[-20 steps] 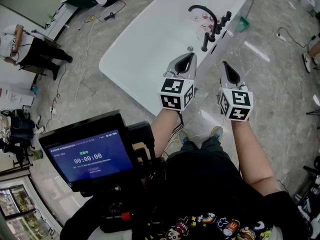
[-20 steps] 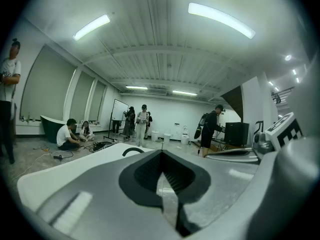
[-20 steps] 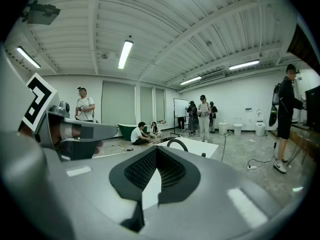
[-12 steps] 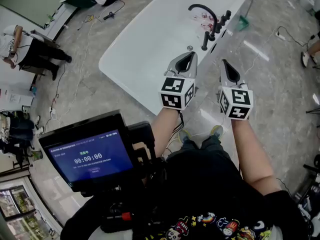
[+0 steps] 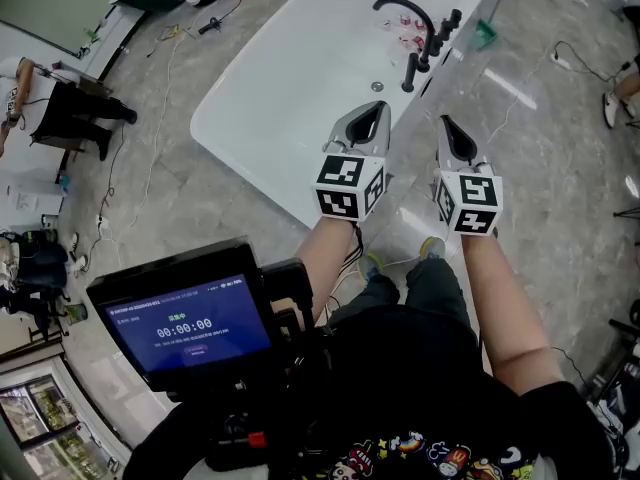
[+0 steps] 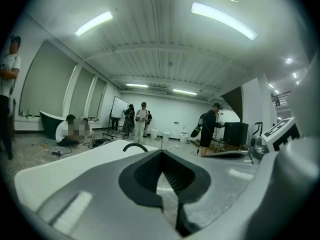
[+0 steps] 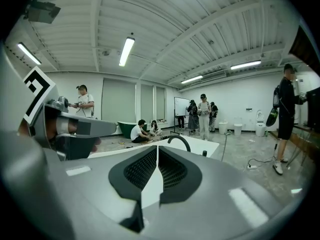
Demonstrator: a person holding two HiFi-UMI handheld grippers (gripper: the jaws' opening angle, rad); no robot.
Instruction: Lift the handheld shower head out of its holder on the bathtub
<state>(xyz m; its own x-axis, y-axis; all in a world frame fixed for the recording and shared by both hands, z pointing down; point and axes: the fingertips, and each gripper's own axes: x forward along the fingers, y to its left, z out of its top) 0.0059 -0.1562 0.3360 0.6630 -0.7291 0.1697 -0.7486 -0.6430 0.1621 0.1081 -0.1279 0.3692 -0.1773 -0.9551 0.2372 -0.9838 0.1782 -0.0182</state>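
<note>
The white bathtub [image 5: 290,78] lies ahead on the grey floor. At its far rim stand a black arched faucet [image 5: 405,13], black knobs [image 5: 440,33] and the black handheld shower head [image 5: 410,71], upright in its holder. My left gripper [image 5: 375,108] hovers over the tub's near right rim, shut and empty, a short way short of the shower head. To its right, outside the tub, my right gripper [image 5: 443,120] is also shut with nothing in it. The faucet [image 7: 179,140] and a short black post [image 7: 204,153] show beyond the right gripper's [image 7: 157,149] tips; the left gripper [image 6: 160,154] also points at the faucet [image 6: 135,145].
A monitor rig [image 5: 190,318] hangs at my chest. Cables [image 5: 165,118] trail over the floor left of the tub, and a green object [image 5: 484,36] lies by its far right corner. Several people [image 7: 202,113] stand or sit in the room behind the tub.
The tub and both grippers sit slightly higher and further left in the head view. Both grippers stay shut and keep their spacing.
</note>
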